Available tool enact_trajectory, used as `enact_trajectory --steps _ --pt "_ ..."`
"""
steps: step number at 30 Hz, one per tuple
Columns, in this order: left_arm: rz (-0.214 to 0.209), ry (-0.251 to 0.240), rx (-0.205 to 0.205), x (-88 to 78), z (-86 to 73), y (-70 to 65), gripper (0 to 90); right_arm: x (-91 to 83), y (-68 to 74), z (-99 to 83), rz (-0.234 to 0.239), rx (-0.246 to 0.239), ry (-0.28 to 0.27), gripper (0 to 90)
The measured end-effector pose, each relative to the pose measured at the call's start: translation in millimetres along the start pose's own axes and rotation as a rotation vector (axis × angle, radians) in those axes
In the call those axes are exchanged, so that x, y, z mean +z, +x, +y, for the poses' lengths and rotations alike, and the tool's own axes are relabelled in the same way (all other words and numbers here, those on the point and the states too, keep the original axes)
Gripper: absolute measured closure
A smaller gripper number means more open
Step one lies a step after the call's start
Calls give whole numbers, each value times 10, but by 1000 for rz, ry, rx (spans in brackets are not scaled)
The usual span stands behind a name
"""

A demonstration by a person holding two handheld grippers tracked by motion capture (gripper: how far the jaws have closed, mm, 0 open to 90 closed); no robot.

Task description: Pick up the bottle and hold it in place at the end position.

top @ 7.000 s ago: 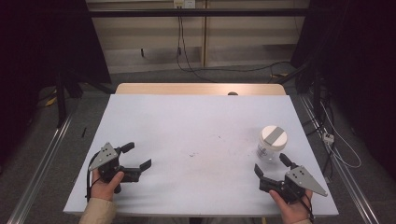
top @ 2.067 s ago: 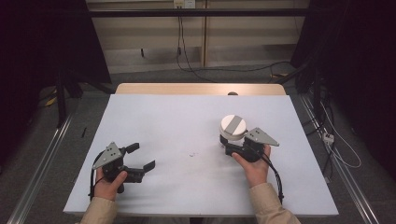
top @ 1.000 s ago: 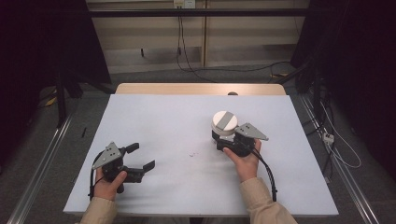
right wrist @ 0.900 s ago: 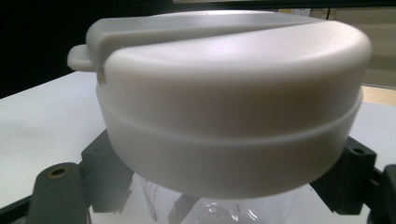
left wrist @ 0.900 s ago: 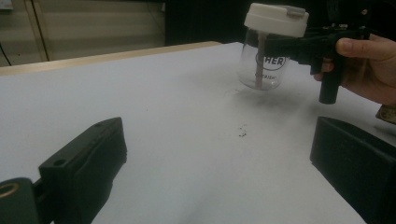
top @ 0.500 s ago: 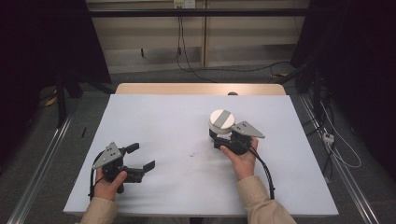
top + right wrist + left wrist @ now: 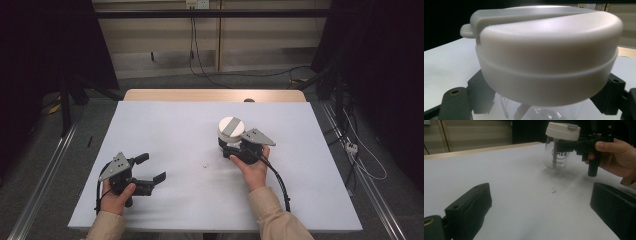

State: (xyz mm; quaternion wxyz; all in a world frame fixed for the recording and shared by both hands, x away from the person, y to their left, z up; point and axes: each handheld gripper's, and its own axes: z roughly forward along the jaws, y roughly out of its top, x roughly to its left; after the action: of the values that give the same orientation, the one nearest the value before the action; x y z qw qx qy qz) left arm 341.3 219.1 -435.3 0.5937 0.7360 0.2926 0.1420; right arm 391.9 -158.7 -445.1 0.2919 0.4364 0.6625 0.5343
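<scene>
White table is carrying little — right gripper is clamping the clear glass jar with white plastic lid near centre, apparently lifted, placement pending; left gripper is resting on the table, jaws spread, idle.

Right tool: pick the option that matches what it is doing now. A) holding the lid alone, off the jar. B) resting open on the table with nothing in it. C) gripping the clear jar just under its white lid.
C: the right tool has its jaws on either side of the clear jar, just beneath the white lid, which sits on the jar.
</scene>
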Motion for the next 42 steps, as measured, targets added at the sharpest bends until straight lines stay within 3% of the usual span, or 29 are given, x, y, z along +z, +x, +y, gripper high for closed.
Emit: enact_trajectory --steps 42 --pt "-5 10 -3 17 -16 8 33 275 155 -15 27 -44 21 192"
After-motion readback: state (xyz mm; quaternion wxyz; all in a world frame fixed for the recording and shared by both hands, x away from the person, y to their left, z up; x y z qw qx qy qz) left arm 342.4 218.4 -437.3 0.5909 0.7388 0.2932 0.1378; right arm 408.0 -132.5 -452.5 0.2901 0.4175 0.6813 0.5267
